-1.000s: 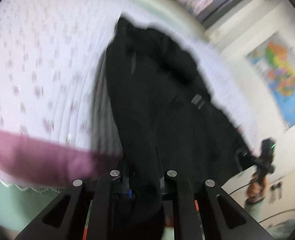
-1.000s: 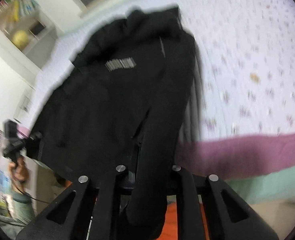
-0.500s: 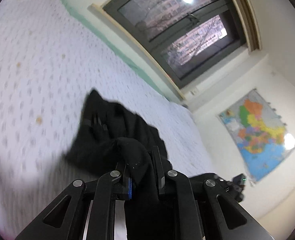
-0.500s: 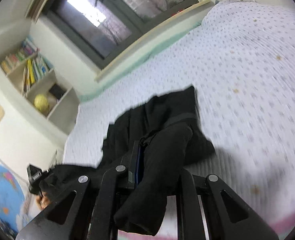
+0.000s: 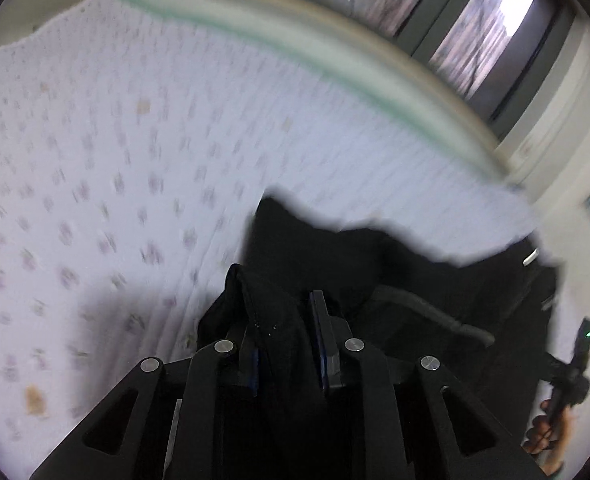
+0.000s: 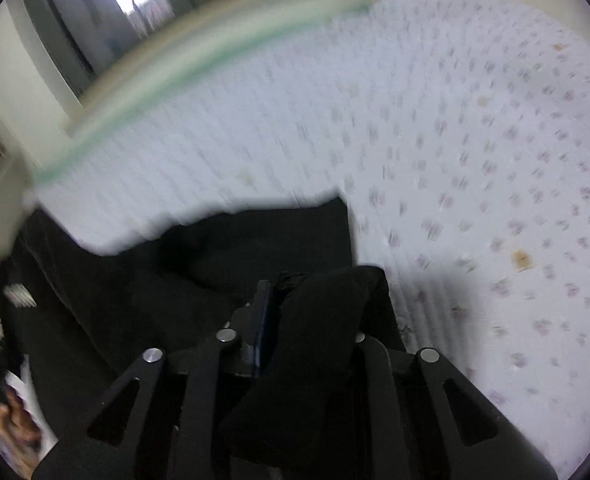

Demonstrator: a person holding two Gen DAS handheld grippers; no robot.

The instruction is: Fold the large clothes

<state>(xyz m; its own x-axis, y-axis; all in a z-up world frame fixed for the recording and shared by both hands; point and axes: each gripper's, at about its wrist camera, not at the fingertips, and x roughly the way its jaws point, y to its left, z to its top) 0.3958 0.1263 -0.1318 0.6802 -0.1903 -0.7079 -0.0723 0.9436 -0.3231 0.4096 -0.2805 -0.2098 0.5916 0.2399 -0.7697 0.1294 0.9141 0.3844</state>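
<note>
Bed, the largest item: white quilted cover with a small faded floral print and a few tan marks, running back to a pale green edge band under a dark-framed window. Black garment, large, lying spread across the near side of the bed, one corner pointing toward the window wall, a small white label showing at its side in the right wrist view. Left gripper: jaws set narrow and just opening, a bunched fold of the black cloth between the blue-edged pads. Right gripper: jaws likewise narrow and opening, a thick roll of the same cloth draped between and over its fingers, hiding the right-hand finger. Both views blurred; pad contact with the cloth cannot be told for certain
</note>
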